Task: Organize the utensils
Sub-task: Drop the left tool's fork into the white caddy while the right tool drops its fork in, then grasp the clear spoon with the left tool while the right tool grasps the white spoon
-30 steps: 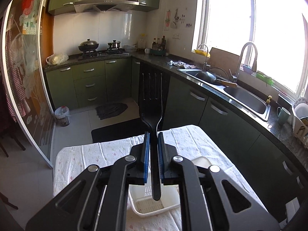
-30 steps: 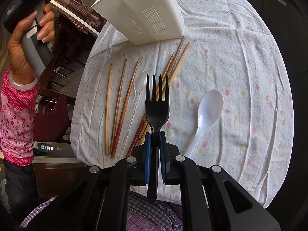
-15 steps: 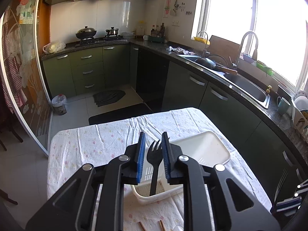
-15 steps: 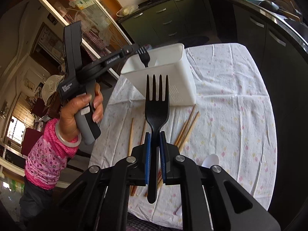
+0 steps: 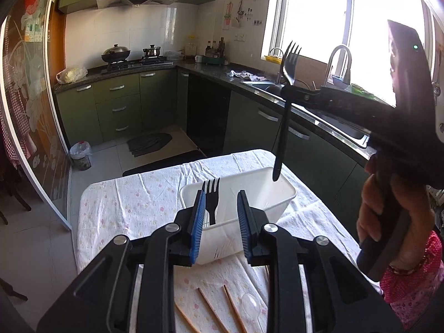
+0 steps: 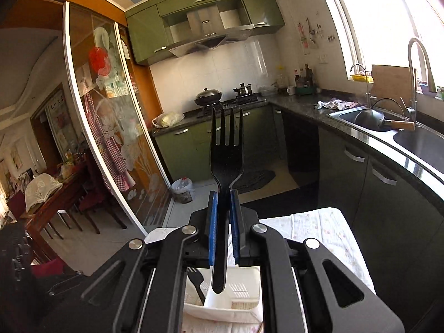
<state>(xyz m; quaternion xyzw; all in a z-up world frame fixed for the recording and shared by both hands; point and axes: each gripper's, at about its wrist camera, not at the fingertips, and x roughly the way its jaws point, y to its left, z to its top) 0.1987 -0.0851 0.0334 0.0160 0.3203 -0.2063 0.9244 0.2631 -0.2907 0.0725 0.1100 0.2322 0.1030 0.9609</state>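
Left wrist view: the left gripper (image 5: 220,222) has its jaws spread wide with nothing between them. Just ahead of the jaws sits a white bin (image 5: 280,194) on the cloth-covered surface (image 5: 133,202), and a black fork (image 5: 212,204) stands inside it, prongs up, leaning at the near-left corner — free of the blue pads (image 5: 197,224). Up and to the right of the jaws, the right gripper (image 5: 288,92) pinches a second fork (image 5: 283,127), prongs up, its handle tip hanging over the bin's far right end. The right hand (image 5: 388,211) grips the tool's handle. Below the jaws, chopsticks (image 5: 211,309) and a clear spoon (image 5: 251,305) lie on the cloth.

Right wrist view: the right gripper (image 6: 222,222) has its jaws pressed onto the second fork (image 6: 226,172) at the neck, prongs pointing forward beyond the jaws. Behind and under the jaws lies the white bin (image 6: 238,291) — the black fork (image 6: 195,280) shows inside at its left.
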